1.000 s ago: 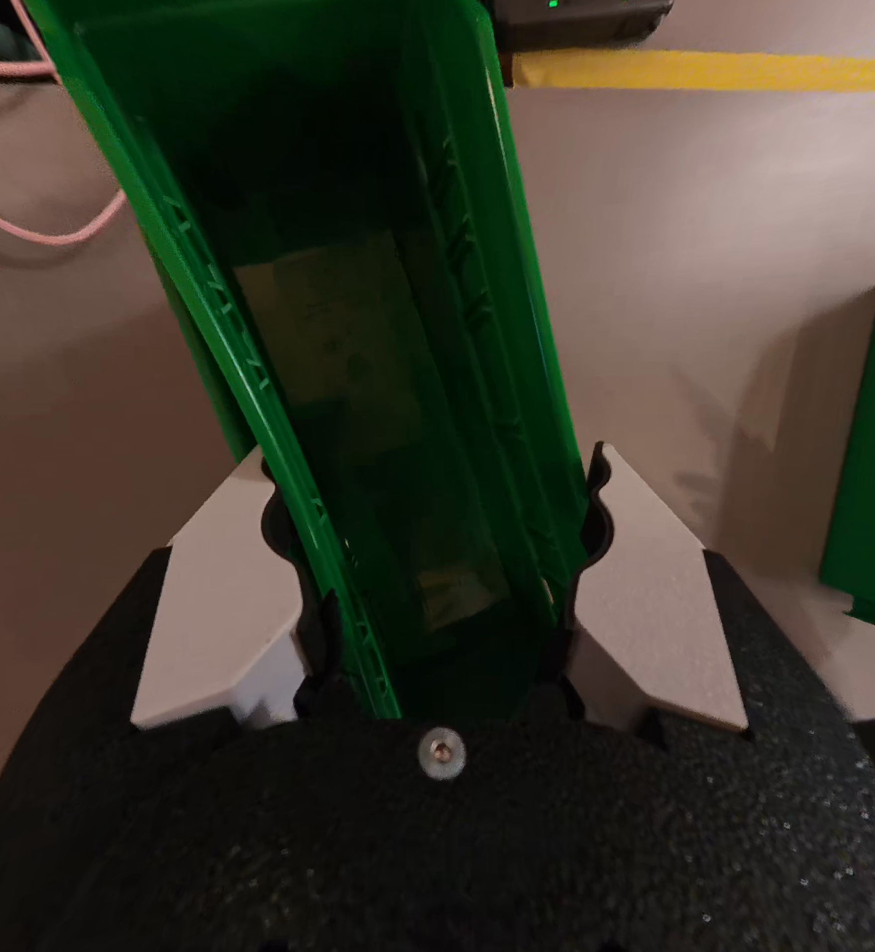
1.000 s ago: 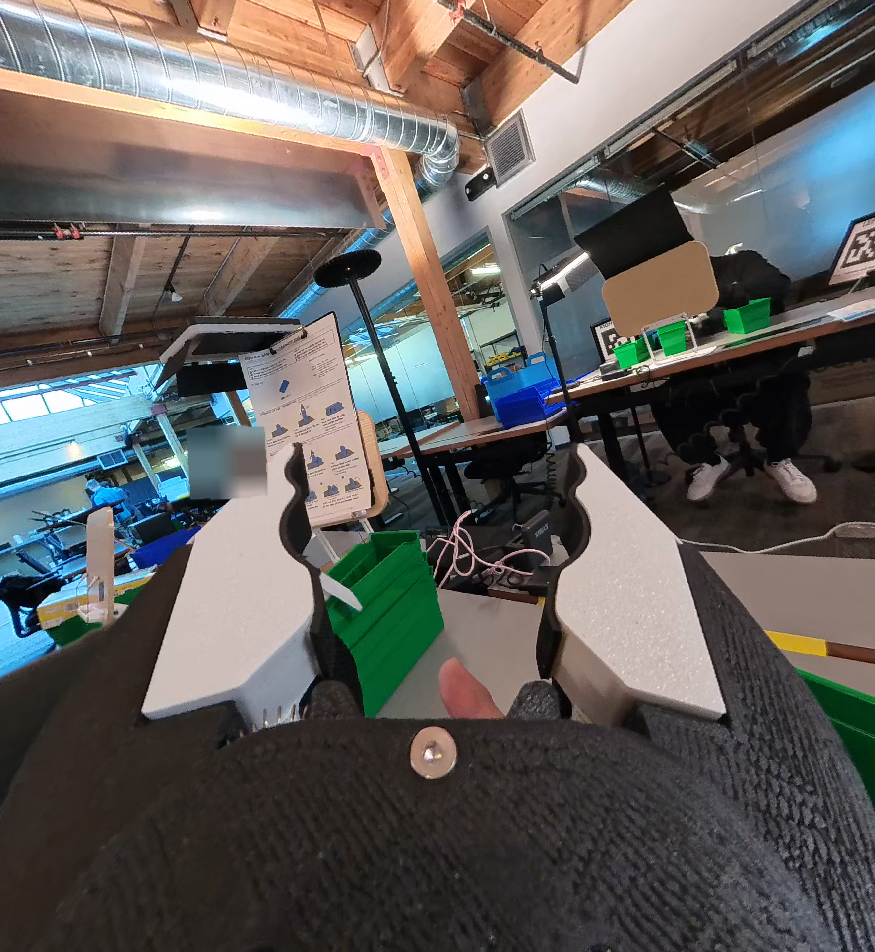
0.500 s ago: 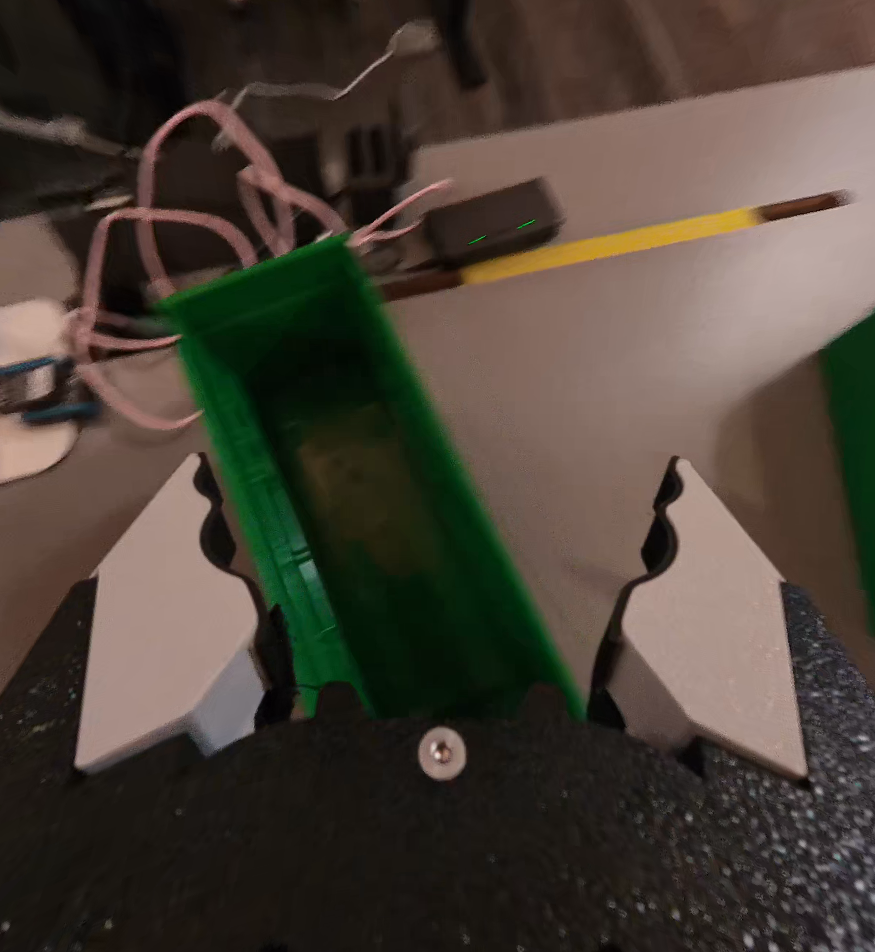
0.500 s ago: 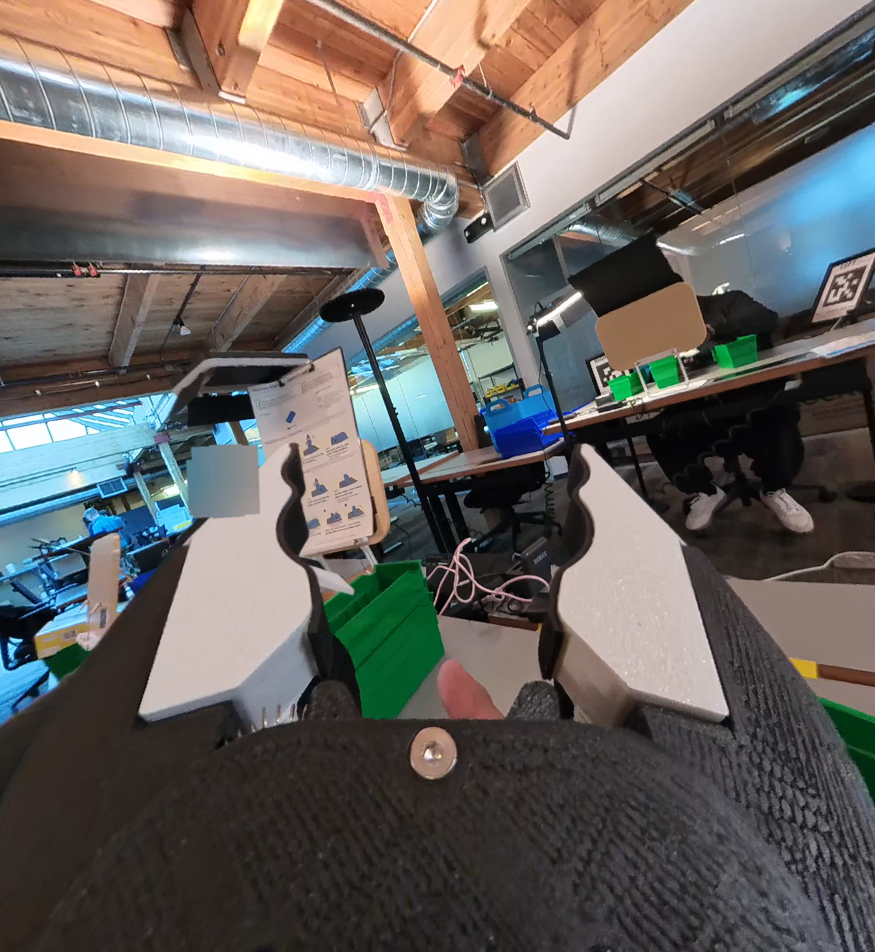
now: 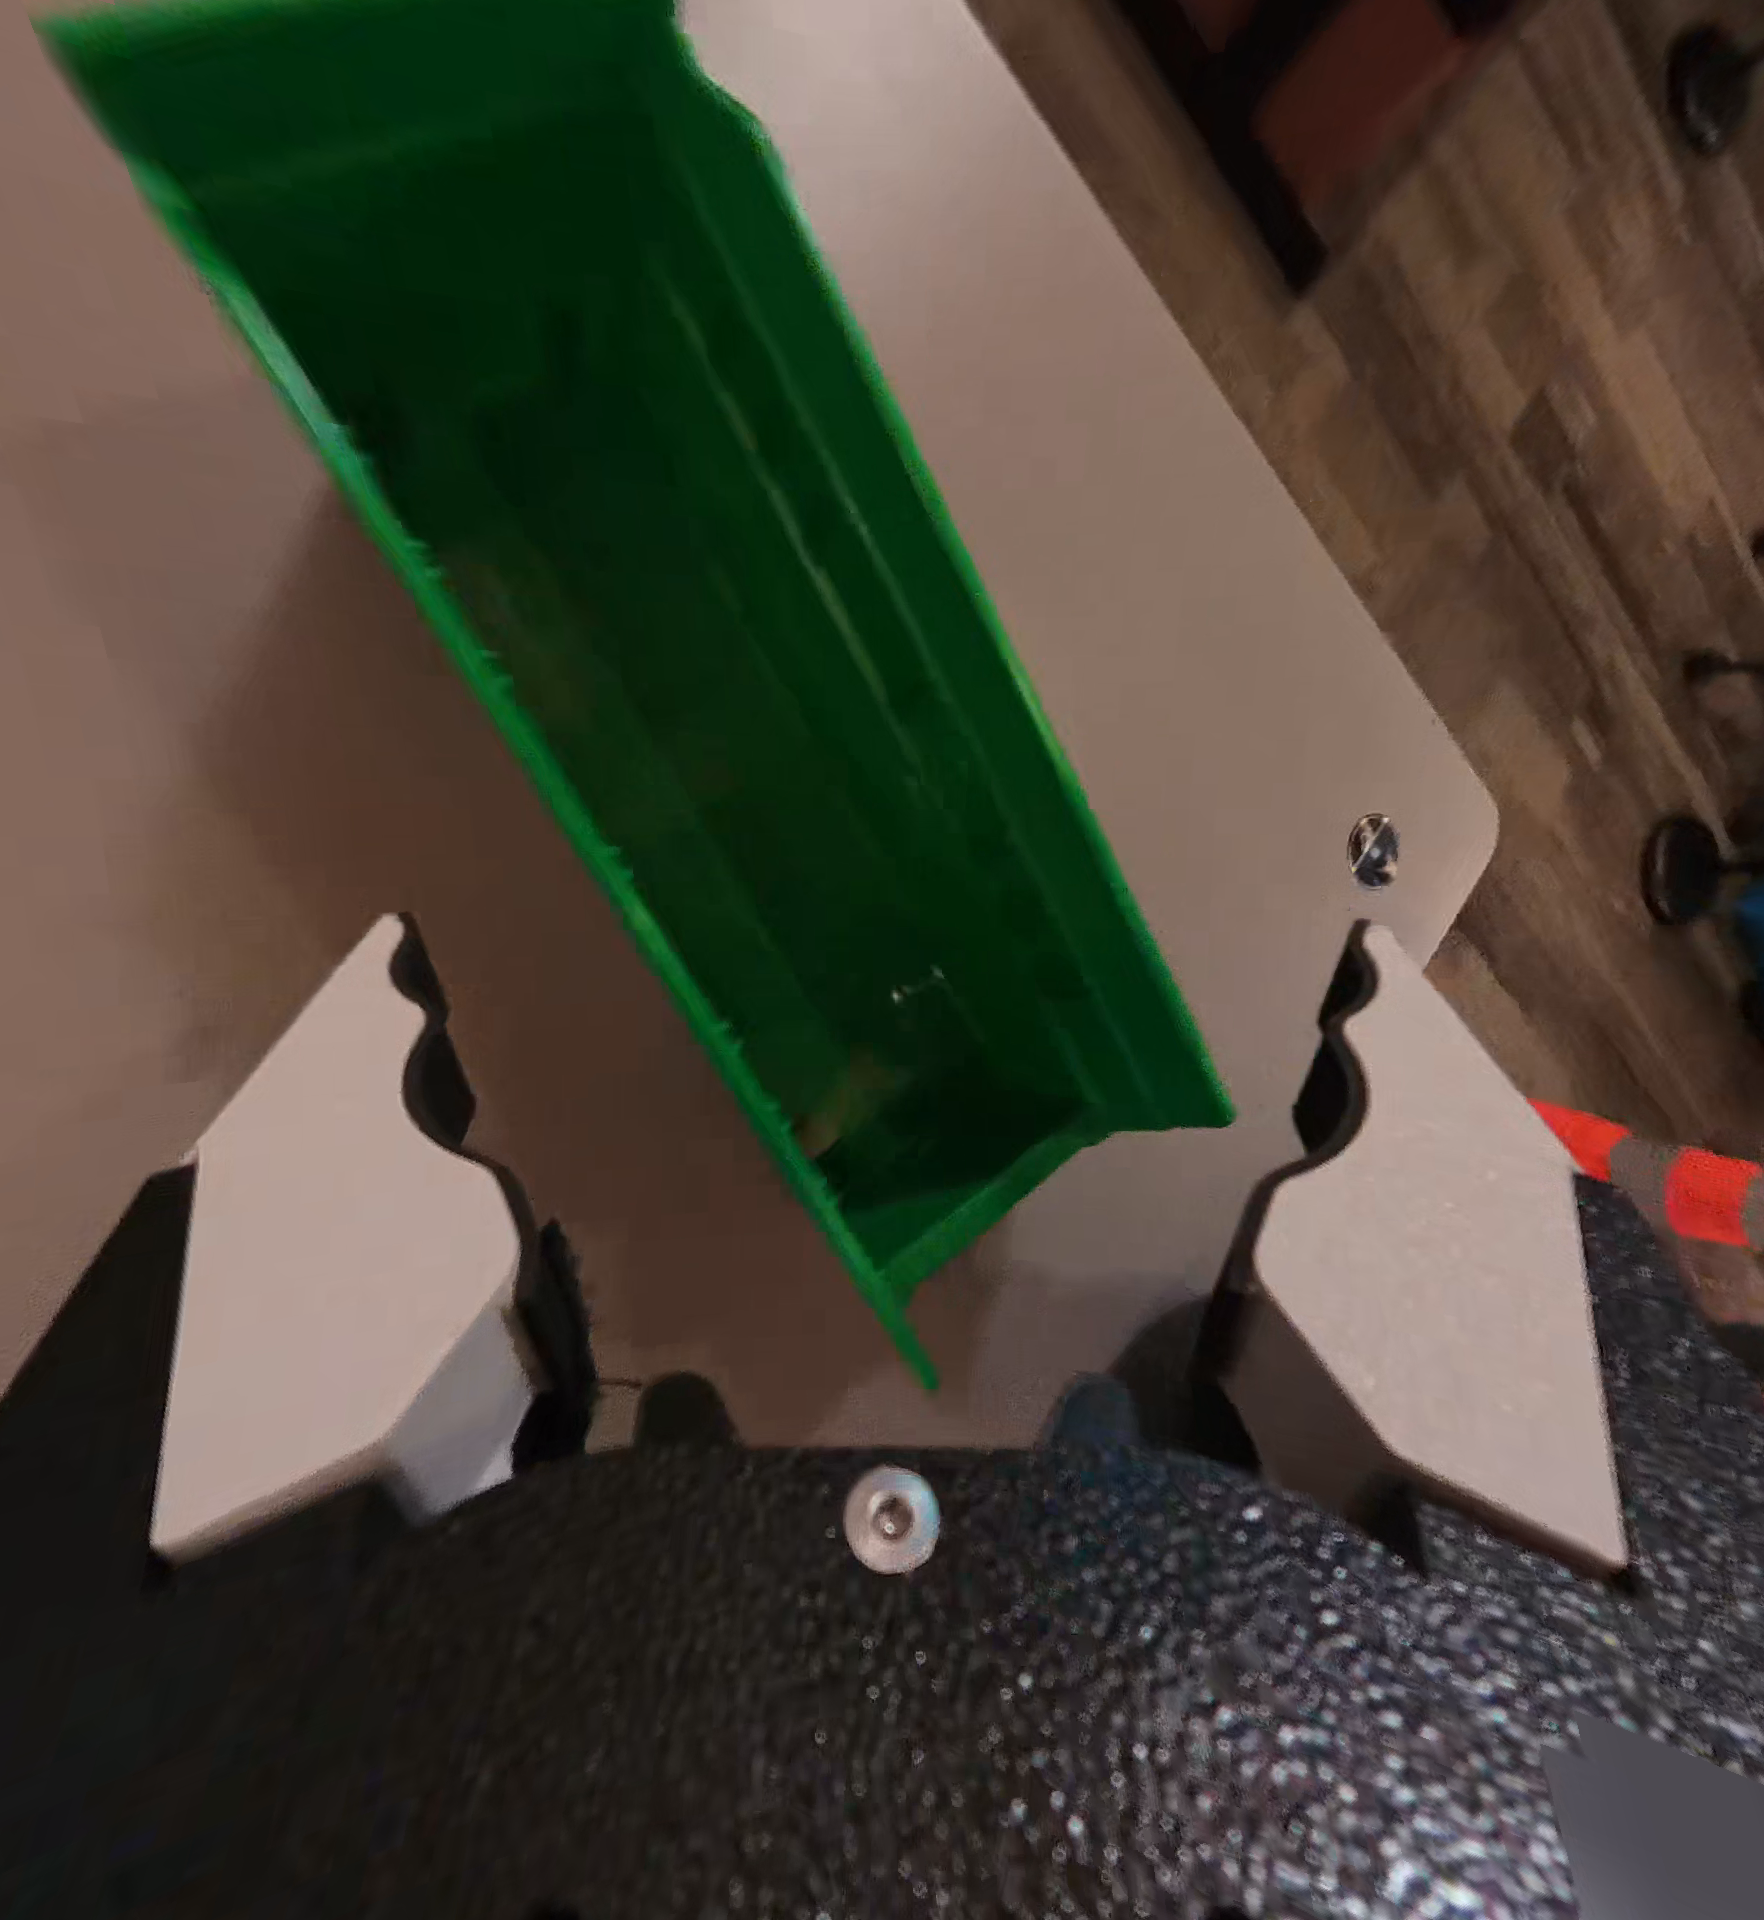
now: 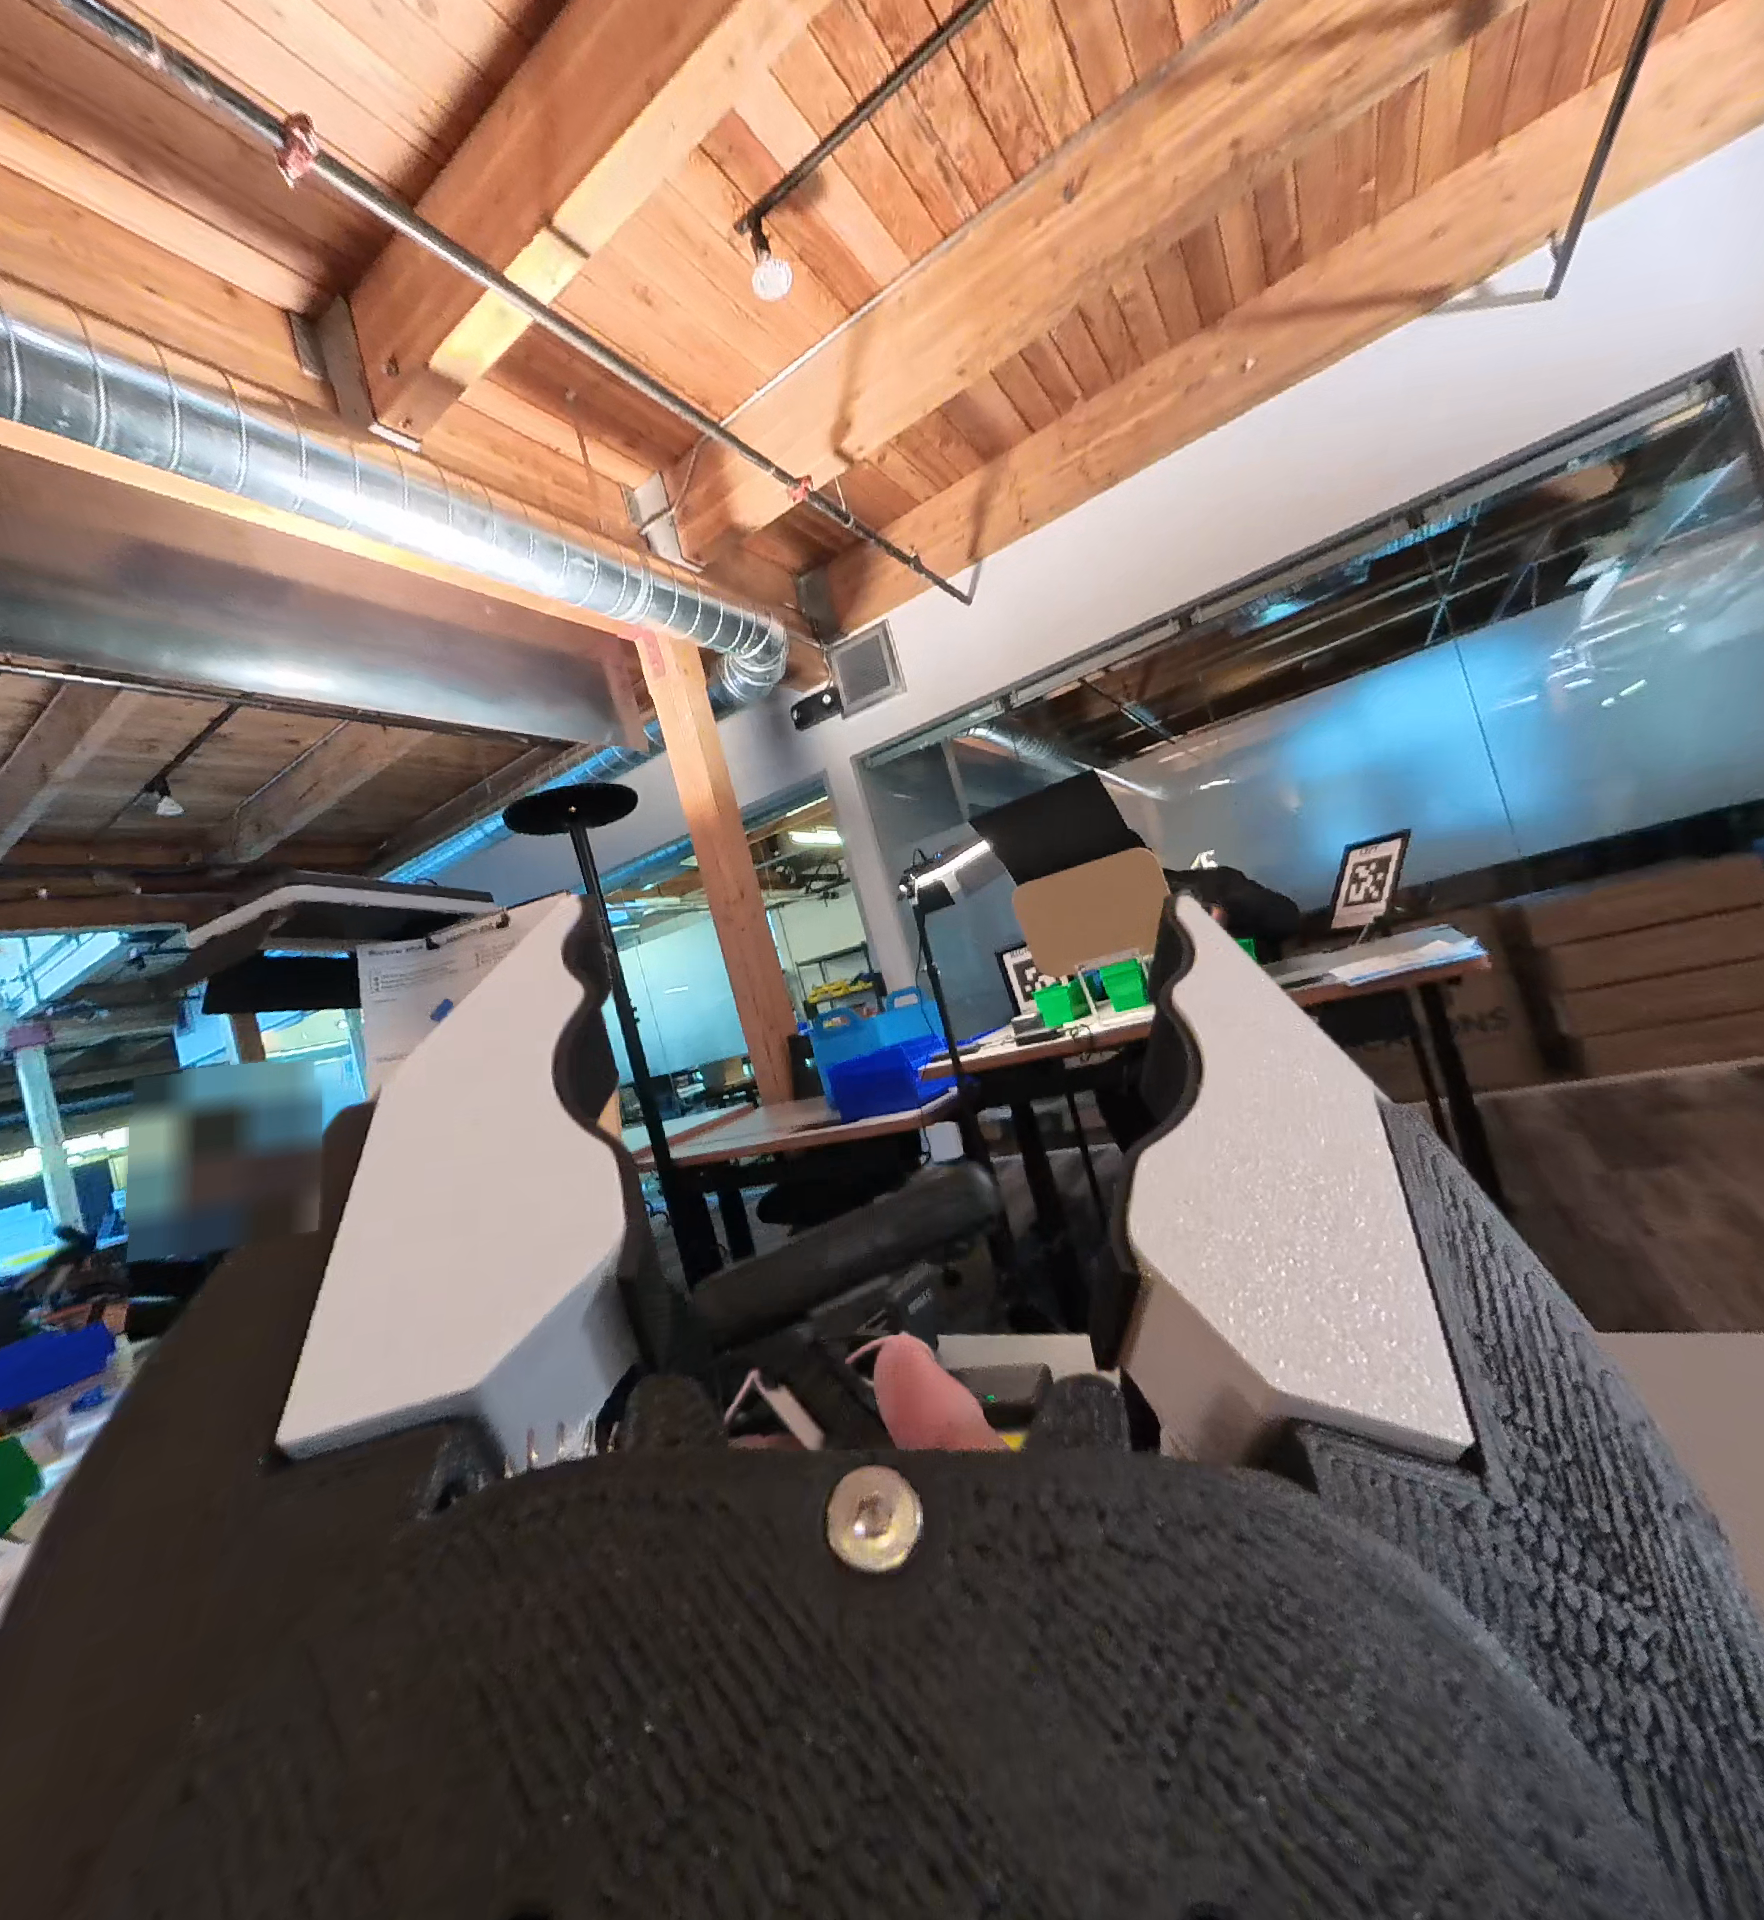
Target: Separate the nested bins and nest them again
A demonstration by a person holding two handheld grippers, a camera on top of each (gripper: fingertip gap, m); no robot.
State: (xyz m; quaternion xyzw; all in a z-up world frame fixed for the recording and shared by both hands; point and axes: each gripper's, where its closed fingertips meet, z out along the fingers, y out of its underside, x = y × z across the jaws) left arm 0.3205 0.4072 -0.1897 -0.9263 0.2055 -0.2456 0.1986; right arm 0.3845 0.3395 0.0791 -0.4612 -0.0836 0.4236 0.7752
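Left gripper [image 5: 883, 1091], jaws spread wide, points down over the green bin [image 5: 649, 623] at frame centre; right gripper [image 6: 878, 1049], also spread and empty, tilts ceilingward.

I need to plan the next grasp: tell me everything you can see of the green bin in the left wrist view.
The green bin is a long, narrow, open-topped trough of what looks like hard plastic, with ribbed rims along its long walls and a pale patch low inside. It rests on the grey table, running diagonally from the upper left toward the lower right, its near end between the spread fingers of the left gripper. Neither finger touches it. The picture is slightly blurred.
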